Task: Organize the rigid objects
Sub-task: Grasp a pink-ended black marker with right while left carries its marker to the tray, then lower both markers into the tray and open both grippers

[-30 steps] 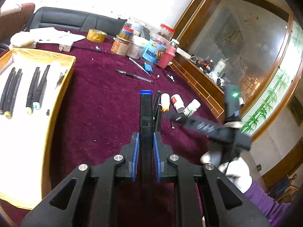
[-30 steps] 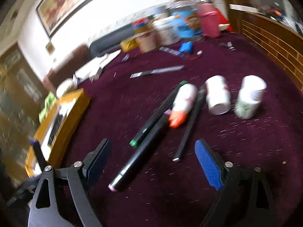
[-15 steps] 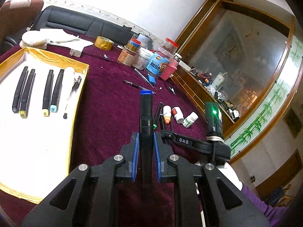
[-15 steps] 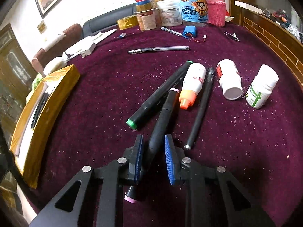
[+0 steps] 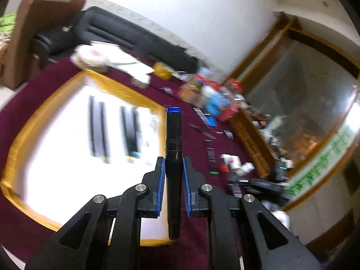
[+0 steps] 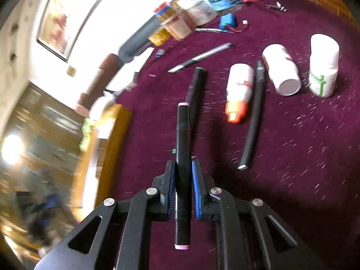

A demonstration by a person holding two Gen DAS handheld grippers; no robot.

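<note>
left tongs [image 5: 172,175]: clenching a black marker with a blue cap [image 5: 173,157], held lengthwise between the blue pads, cap end pointing forward over the near edge of the tray.
right tongs [image 6: 183,186]: closing onto a black marker with pink caps [image 6: 183,157], pads pressing its barrel; marker appears to be lifting off the cloth, judging by the shadow under it.
tray: gold-rimmed tray [image 5: 18,139] with white lining is sitting on the bench [image 6: 303,180], just left of the left tongs; four dark markers [image 5: 112,130] are lying side by side in it, blurred.
still on the bench: green-capped marker [image 6: 195,85] just beyond the pink one, thin black pen [image 6: 253,117], orange-capped white bottle [image 6: 238,90], two more white bottles [image 6: 281,69] and [image 6: 324,65], all lying near each other, apart from the tray.
farther back: utility knife [image 6: 200,57], blue battery pack [image 6: 228,21], cluster of jars [image 6: 198,6] by the bench's far edge.
progress: roughly mid-task by my read; four markers are in, two are being carried, one marker plus pen and bottles are left. Whether bottles belong in the tray, cannot tell.
hard to see: both views are motion-smeared; tray contents beyond the four markers are unreadable; the tray is only a blurred edge in the right view; the right tongs in the left view are a dark smear at lower right.
</note>
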